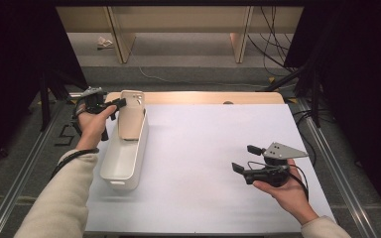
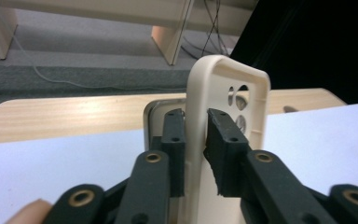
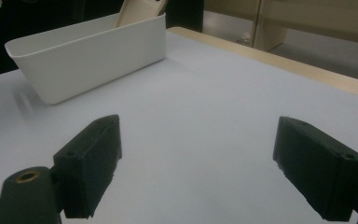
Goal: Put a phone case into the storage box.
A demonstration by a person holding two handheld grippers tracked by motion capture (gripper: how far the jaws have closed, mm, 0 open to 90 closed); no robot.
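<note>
The beige plastic phone case (image 2: 223, 107) is being gripped upright between the left gripper's (image 1: 115, 105) fingers (image 2: 226, 144), over the white oblong plastic bin (image 1: 124, 158); the right gripper (image 1: 245, 158) is being held spread, empty, level above the table.

Beige phone case (image 1: 131, 115), white bin (image 1: 124, 157) (black claws), pale sheet (image 1: 213, 163).

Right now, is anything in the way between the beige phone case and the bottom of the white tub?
Nothing visible is. The left gripper holds the beige plastic phone case upright at the far end of the long white plastic tub, whose visible inside looks bare.
</note>
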